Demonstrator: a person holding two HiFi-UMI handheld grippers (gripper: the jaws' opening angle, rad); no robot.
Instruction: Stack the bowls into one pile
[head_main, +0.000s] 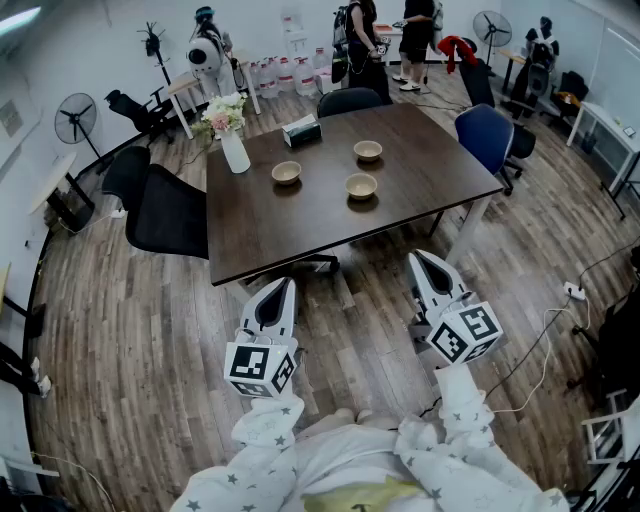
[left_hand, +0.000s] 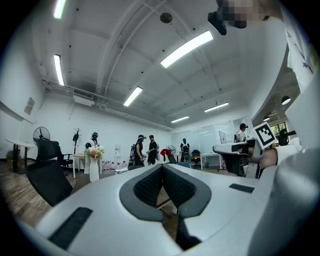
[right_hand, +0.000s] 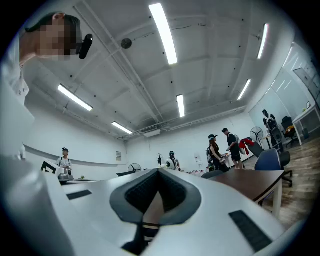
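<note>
Three small tan bowls stand upright and apart from one another on the dark worktop (head_main: 300, 225), in a loose triangle toward its far half. The near bowl (head_main: 361, 185) sits right of centre. The left bowl (head_main: 287, 172) is beside it to the left and slightly farther back. The far bowl (head_main: 368, 150) lies directly behind the near one. All three are empty with their mouths up, and being round they have no long axis to line up with, so any one can nest into another from above. A vase of flowers (head_main: 232, 140) and a tissue box (head_main: 302, 130) stand behind the left bowl, clear of the space between the bowls.

Both grippers hang off the worktop, over the wooden floor (head_main: 150, 330) on the person's side of its near edge, so all the bowls lie well ahead of the jaws. The left gripper (head_main: 281, 290) lines up roughly with the left bowl. The right gripper (head_main: 424, 264) is to the right of the near bowl and is probably the closer of the two to it. In both gripper views the jaws are clenched tip to tip, with nothing between them.

No stacking has begun. The next move likely needs a reach forward over the table edge, with the jaws spread before they drop onto a rim.
</note>
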